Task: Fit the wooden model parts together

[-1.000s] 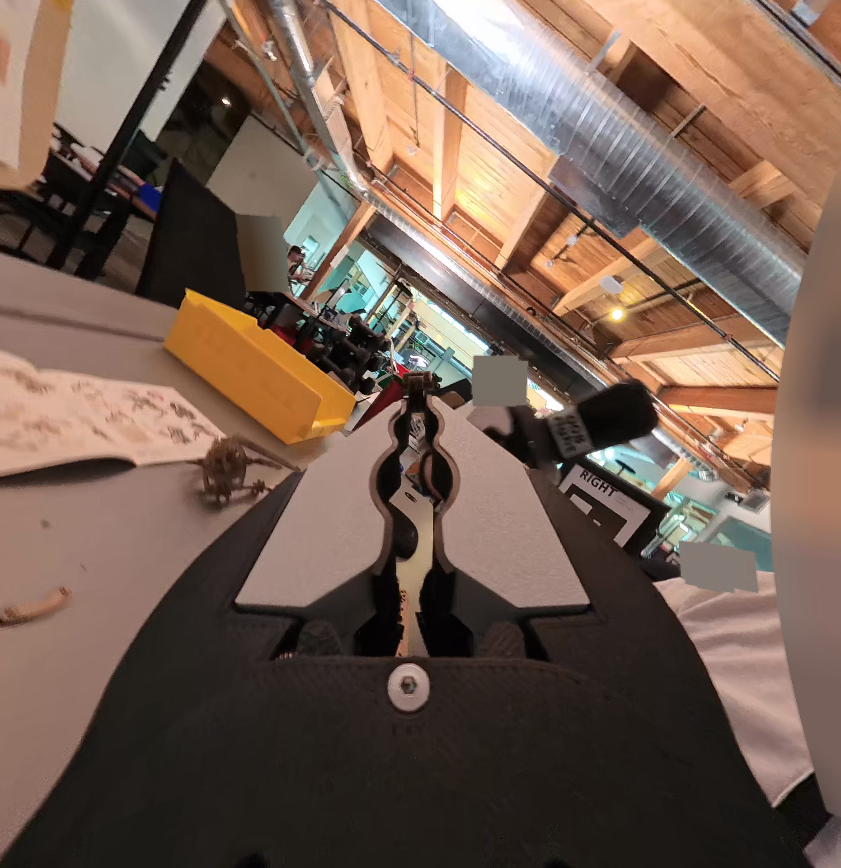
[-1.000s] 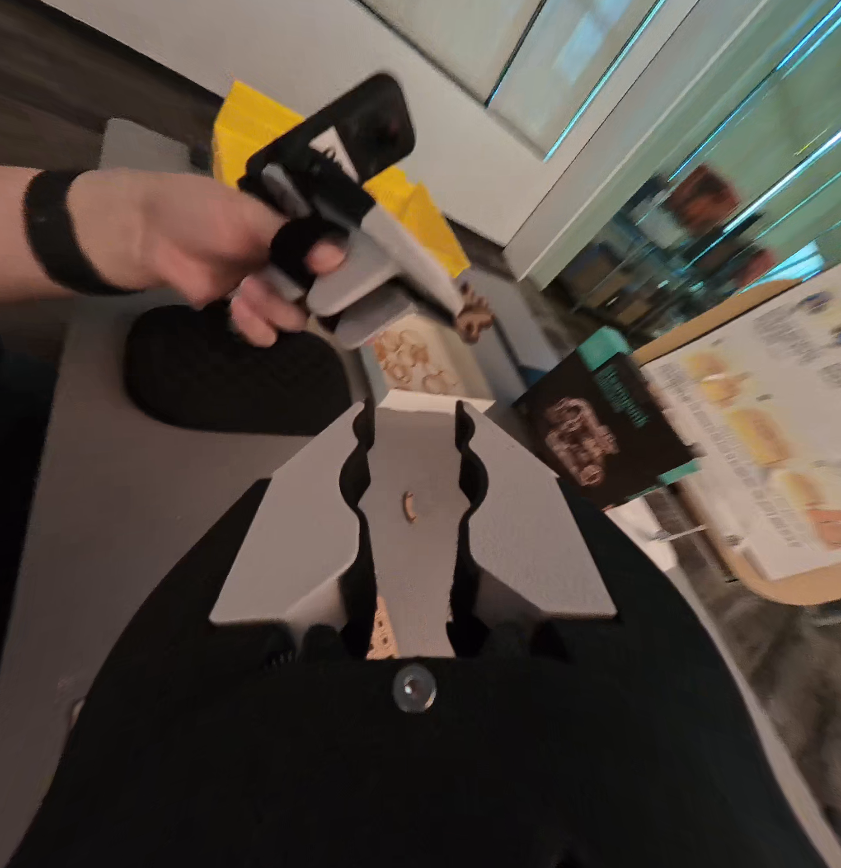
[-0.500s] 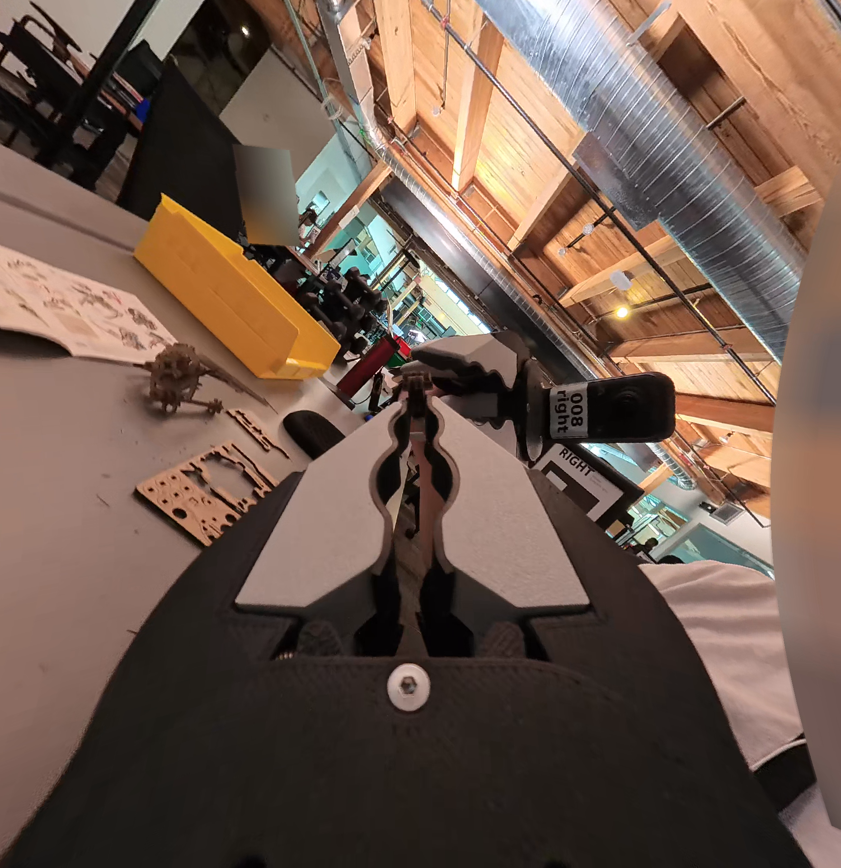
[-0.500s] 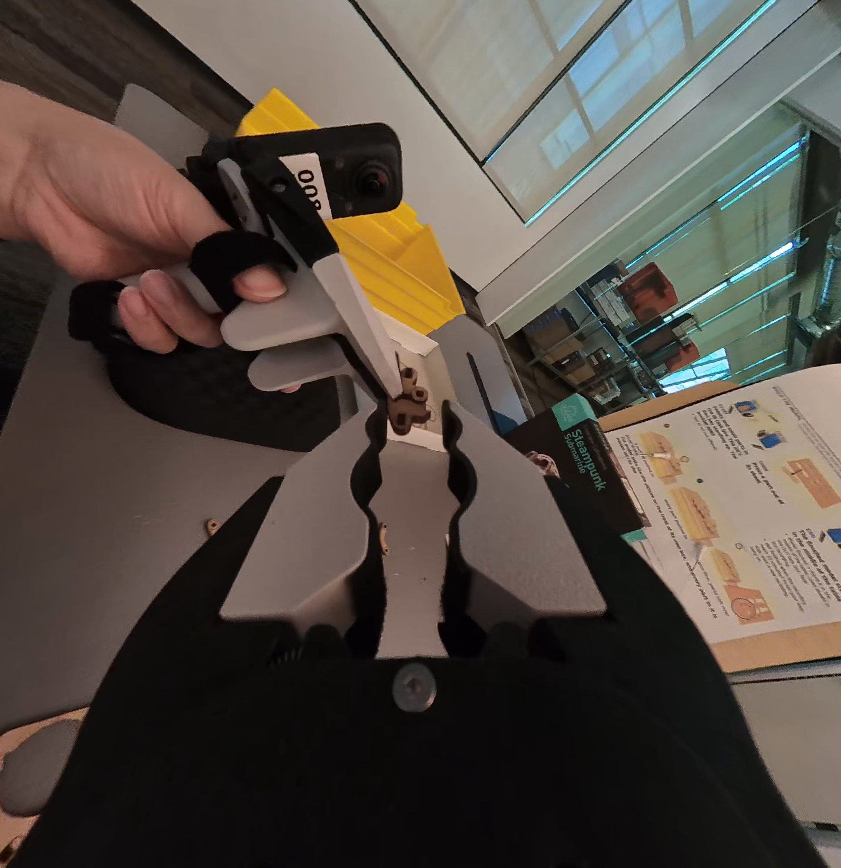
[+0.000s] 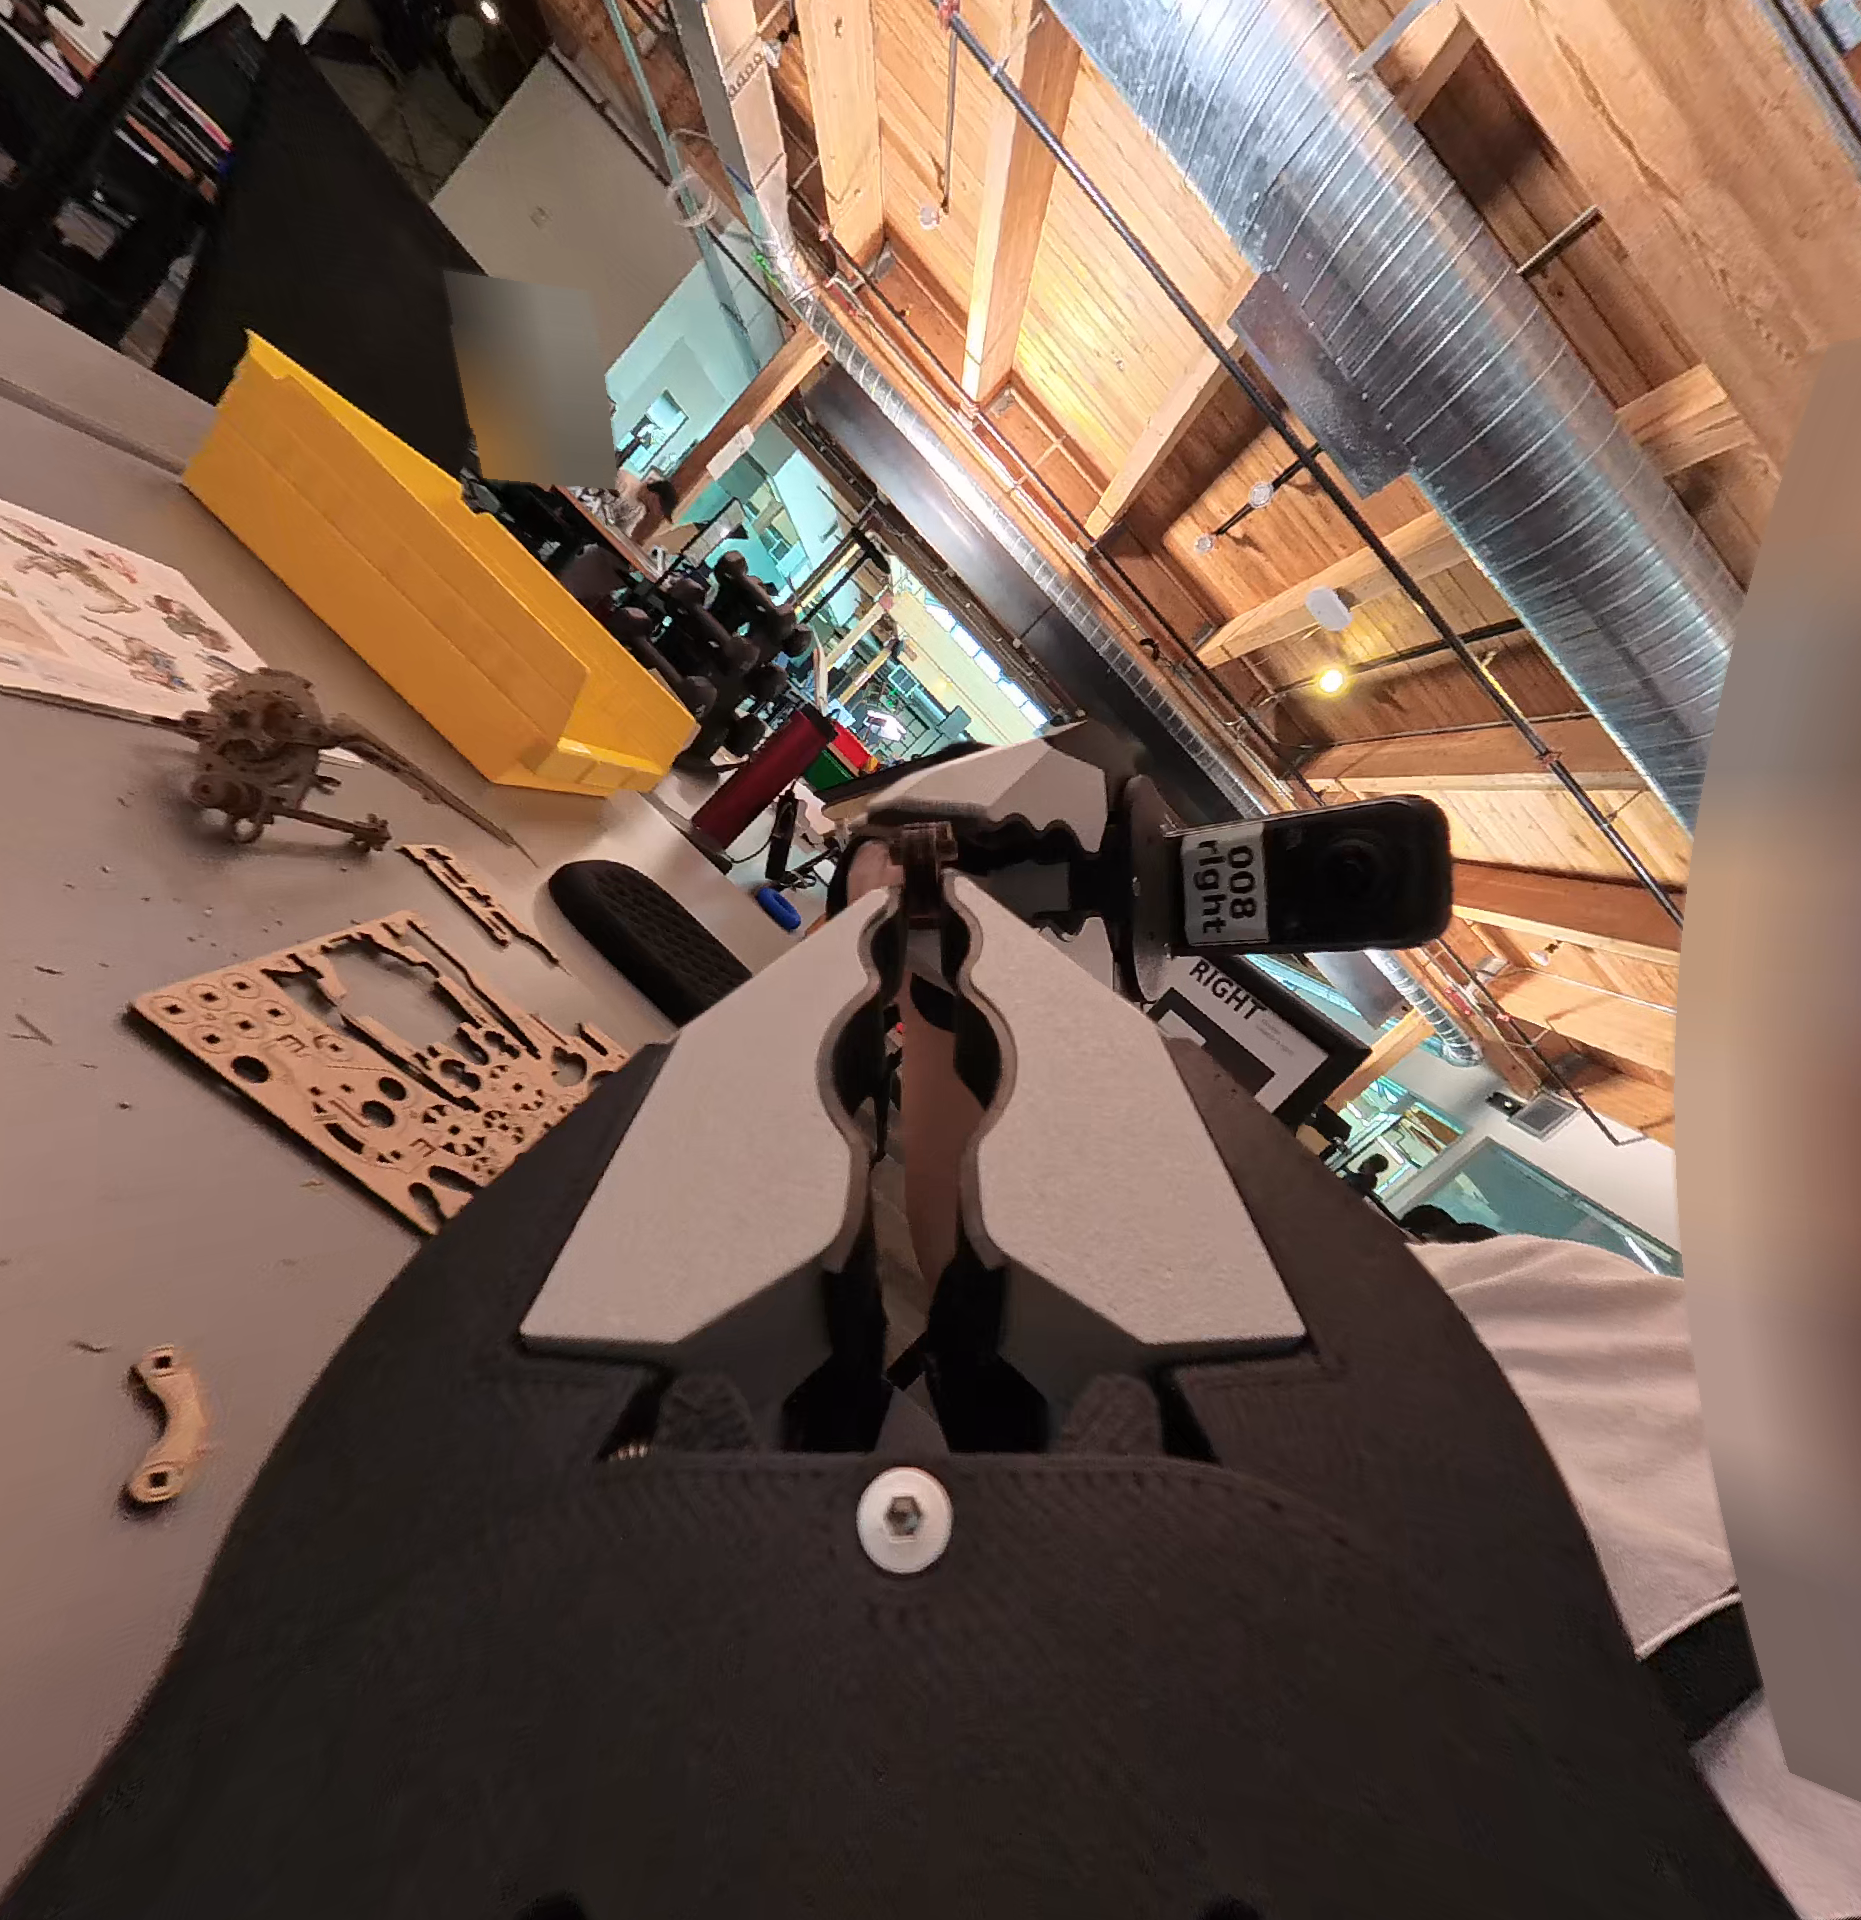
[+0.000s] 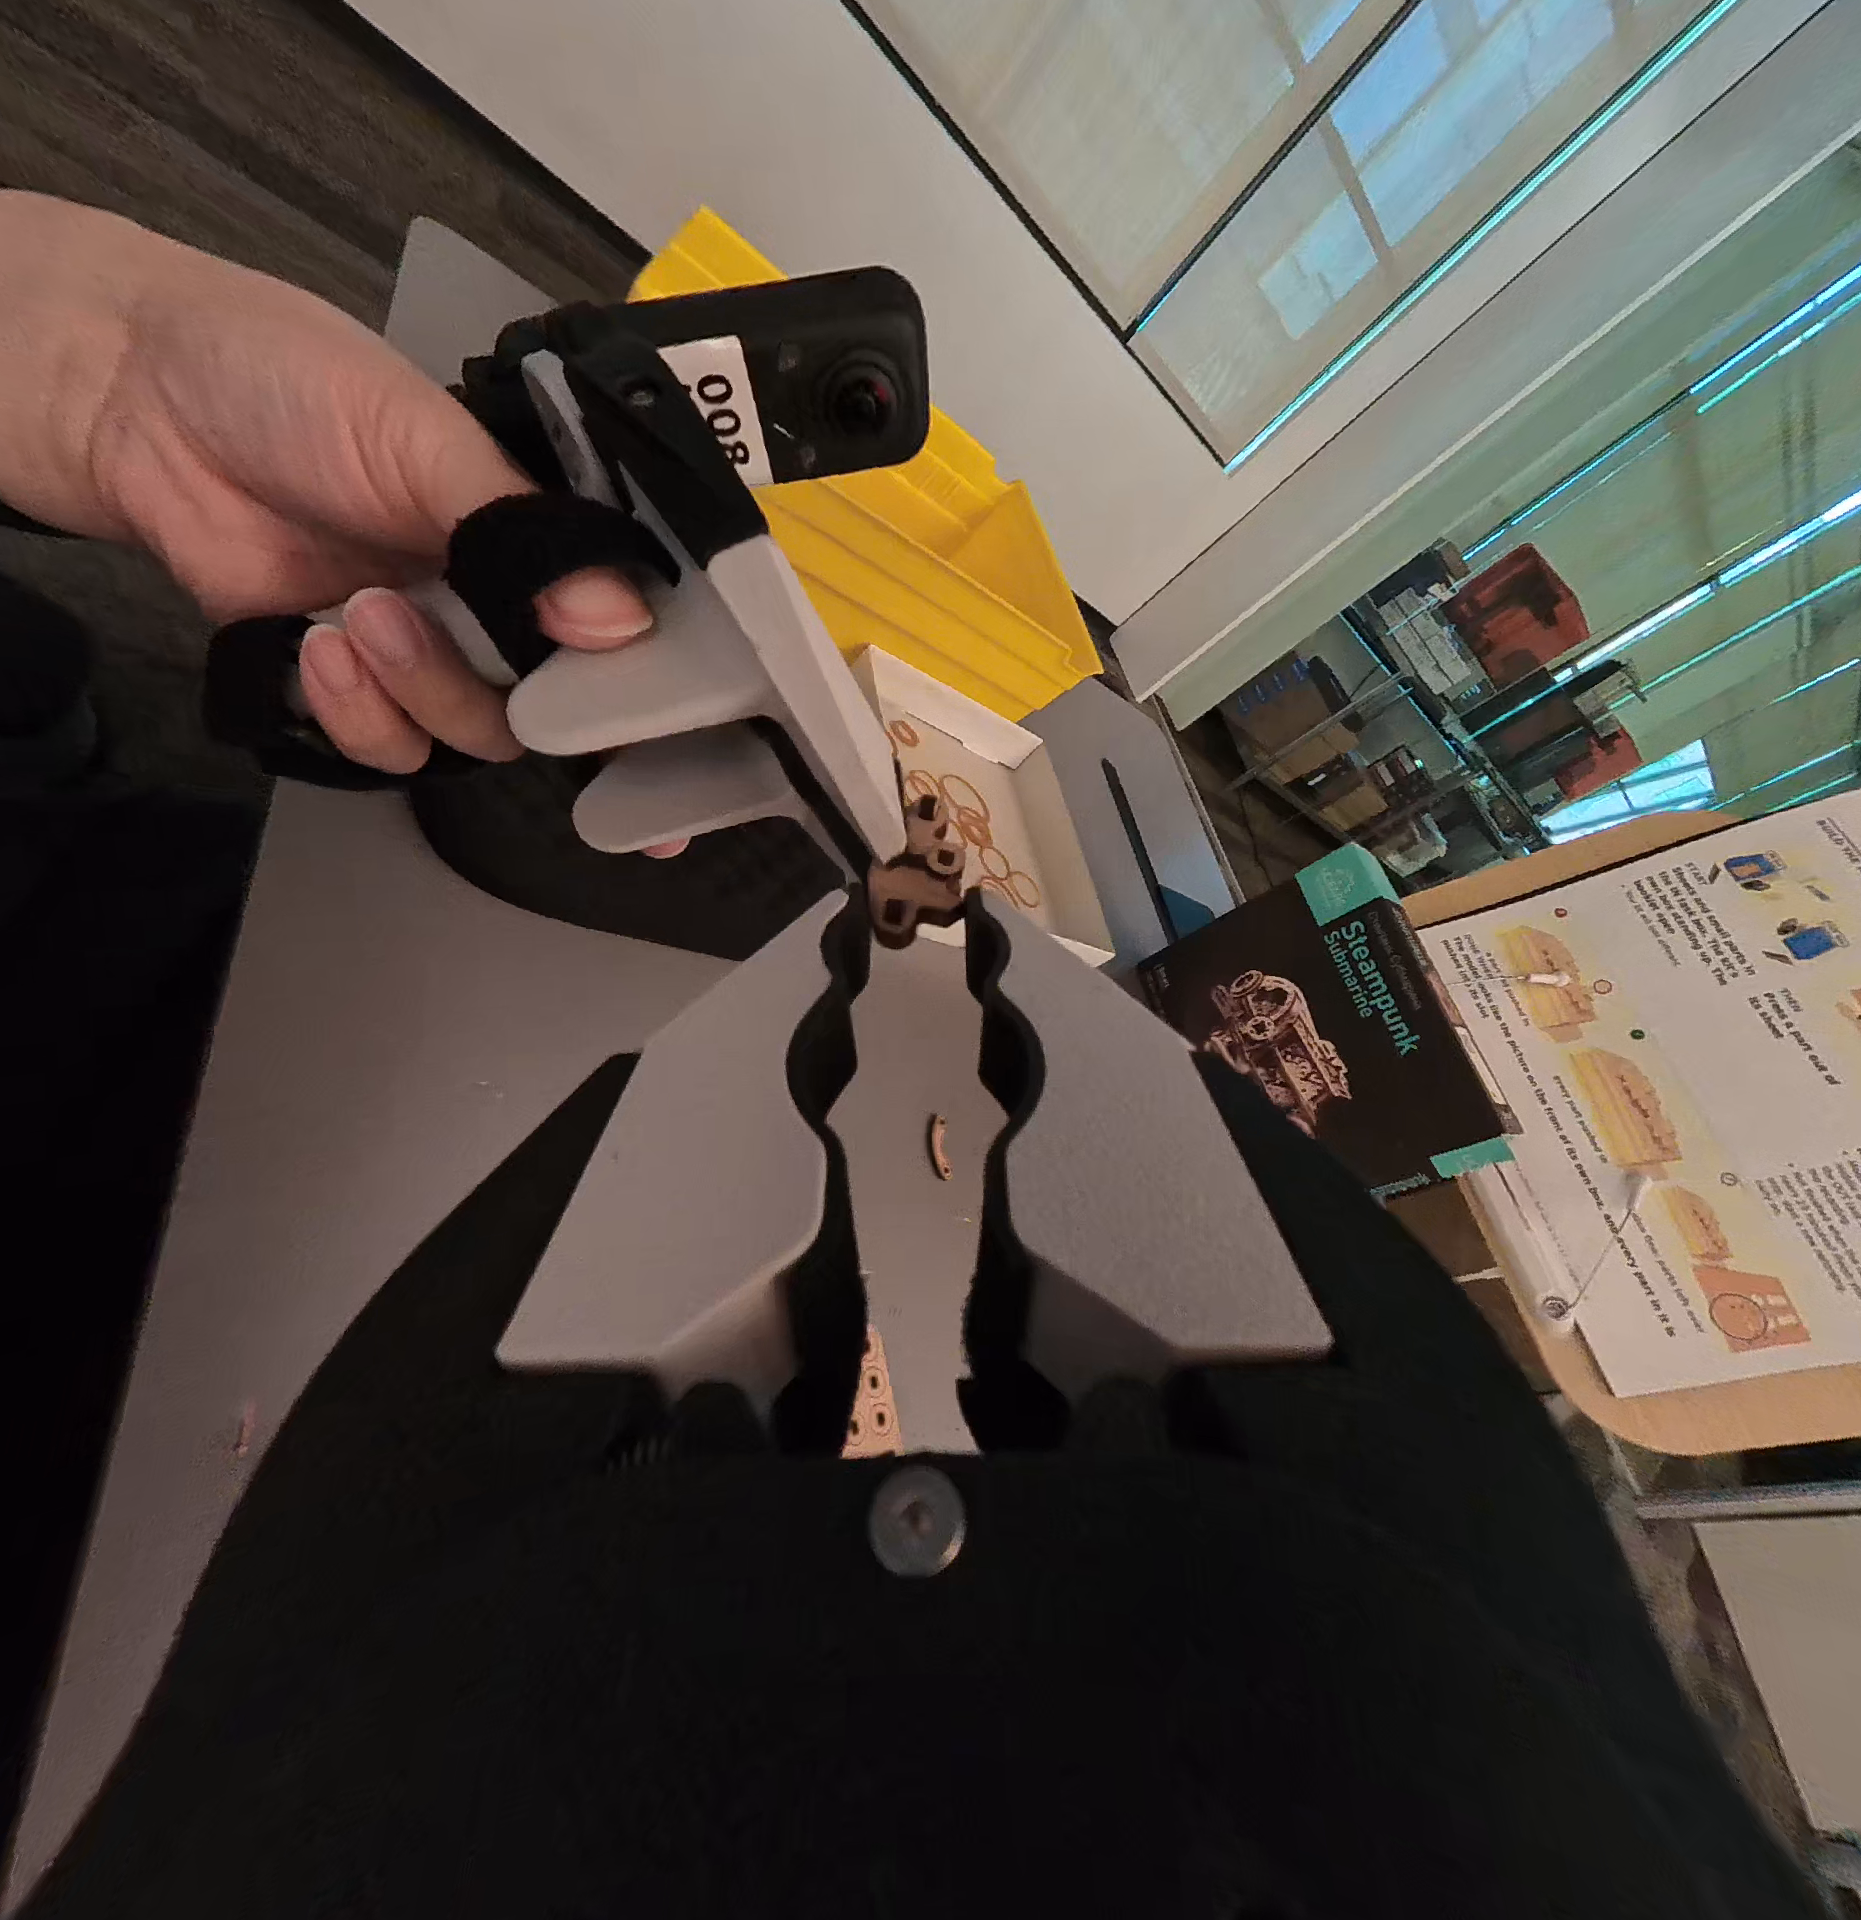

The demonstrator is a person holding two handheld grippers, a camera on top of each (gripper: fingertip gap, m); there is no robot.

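Rings in white box; left gripper pinches wooden part; right gripper apart.

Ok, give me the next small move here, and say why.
Probably ease the right gripper shut on the small wooden part: the left gripper pinches it, and its free end sits between the right gripper's fingertips, with no firm hold visible yet.

Printed writing shows on a white camera label far right, with a black-and-white placard beneath it. A dark box and an instruction sheet at right carry print too, as does a booklet far left.
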